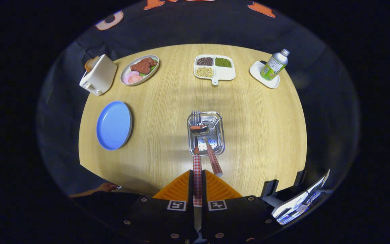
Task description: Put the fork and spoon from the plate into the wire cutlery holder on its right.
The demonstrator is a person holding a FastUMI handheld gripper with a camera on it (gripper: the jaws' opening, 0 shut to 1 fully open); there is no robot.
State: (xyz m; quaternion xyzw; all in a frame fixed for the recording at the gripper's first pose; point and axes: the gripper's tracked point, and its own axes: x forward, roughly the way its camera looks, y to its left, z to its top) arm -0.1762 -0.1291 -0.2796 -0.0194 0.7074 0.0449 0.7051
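Steel holder: the wire cutlery holder [206,133] stands mid-desk, right of the empty blue plate [114,125].
Jaws: the gripper [197,184] is clamped on the fork [197,159] by its checked handle, tines over the holder.
Spoon: the spoon [210,153] already leans inside.
Handling: the fork looks light, stiff and slim; the handle gives the better hold.
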